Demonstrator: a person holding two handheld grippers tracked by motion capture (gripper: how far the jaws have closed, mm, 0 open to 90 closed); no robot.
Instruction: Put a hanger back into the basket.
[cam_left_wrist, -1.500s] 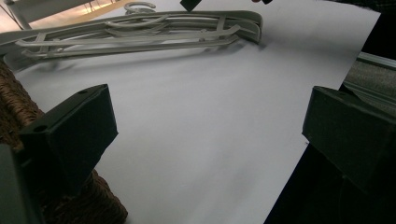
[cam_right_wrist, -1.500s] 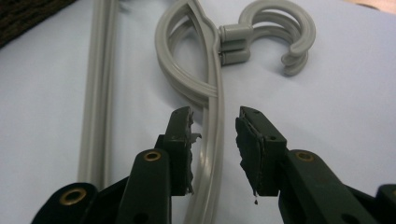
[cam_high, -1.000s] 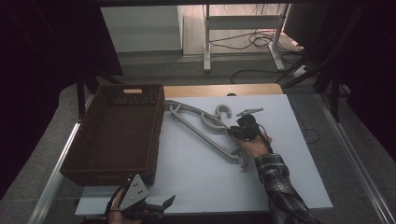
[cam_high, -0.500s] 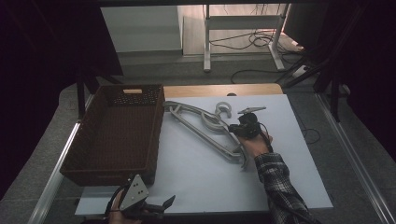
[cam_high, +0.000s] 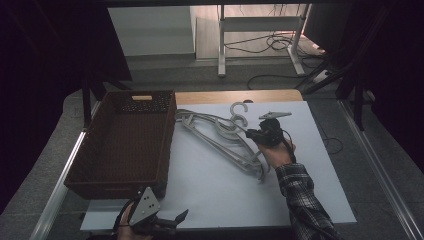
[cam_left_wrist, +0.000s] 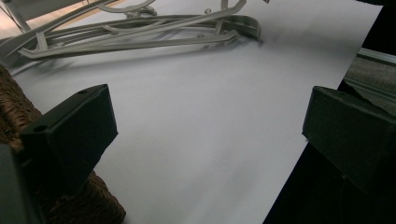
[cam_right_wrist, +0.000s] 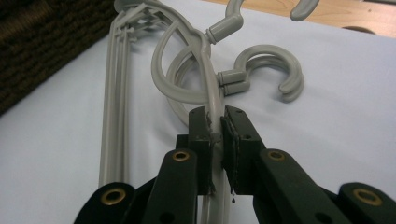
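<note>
A white sheet (cam_high: 220, 195) covers the table, with a wooden strip (cam_high: 235, 96) exposed along its far edge and dark floor with cables beyond. The right gripper (cam_right_wrist: 214, 125) has its jaws clamped on the curved arm of a grey plastic hanger (cam_right_wrist: 205, 84), the pads pressing on both sides of the bar just below the hook; the jaws have just been closing on it. This hanger is the top one of a pile of grey hangers (cam_high: 220, 135) lying on the sheet just right of a brown wicker basket (cam_high: 90, 165), their hooks (cam_right_wrist: 268, 74) pointing toward the far edge. In the high view the right gripper (cam_high: 252, 134) sits at the pile's right side, held by a hand with a plaid sleeve (cam_high: 300, 195). The left gripper (cam_left_wrist: 205, 135) holds its jaws wide apart with nothing between them, above bare sheet at the near edge, beside the basket's near corner (cam_left_wrist: 14, 112).
</note>
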